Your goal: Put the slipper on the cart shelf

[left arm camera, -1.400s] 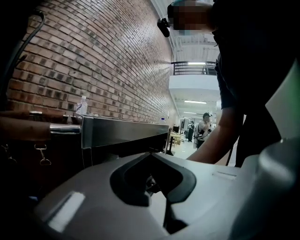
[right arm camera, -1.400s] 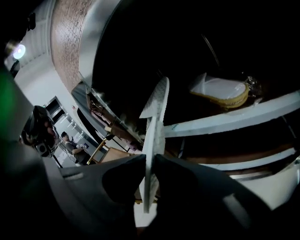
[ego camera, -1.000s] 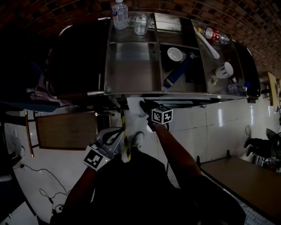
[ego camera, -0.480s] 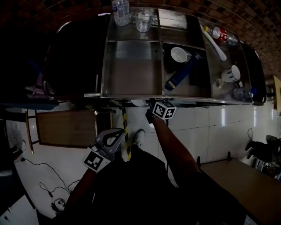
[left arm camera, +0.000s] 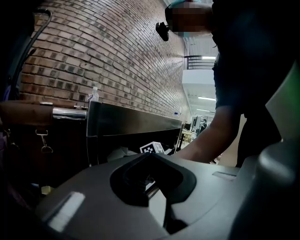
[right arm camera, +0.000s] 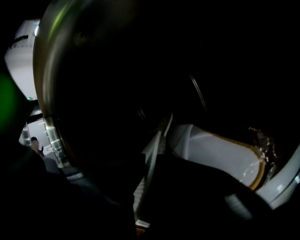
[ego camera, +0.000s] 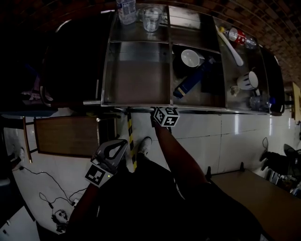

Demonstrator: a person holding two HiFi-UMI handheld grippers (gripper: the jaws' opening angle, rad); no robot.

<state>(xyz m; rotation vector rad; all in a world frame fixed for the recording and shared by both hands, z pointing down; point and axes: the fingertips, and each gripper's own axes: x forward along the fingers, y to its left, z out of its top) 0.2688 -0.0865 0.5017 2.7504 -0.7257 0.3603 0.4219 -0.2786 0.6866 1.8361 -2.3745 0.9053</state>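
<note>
The steel cart (ego camera: 136,107) stands in front of me in the head view. My right gripper reaches under its top edge; only its marker cube (ego camera: 164,116) shows there, and the jaws and slipper are hidden. In the right gripper view the white slipper (right arm camera: 215,152) with a tan rim lies in the dark shelf space. Its white edge runs between the jaws of my right gripper (right arm camera: 150,183), which are opening but still touch it. My left gripper (ego camera: 123,142) hangs low to the left, away from the cart, shut and empty (left arm camera: 152,161).
The cart's top trays hold a water bottle (ego camera: 126,8), a glass (ego camera: 151,19), a white bowl (ego camera: 189,57), a blue bottle (ego camera: 190,77) and a mug (ego camera: 247,80). A wooden table (ego camera: 66,136) stands left, another (ego camera: 254,188) lower right. A yellow-black striped bar (ego camera: 130,141) runs beside my shoe (ego camera: 146,146).
My right gripper has pushed forward under the cart's top, and the white slipper seen below the edge a second ago is out of the head view. The left gripper barely moved.
</note>
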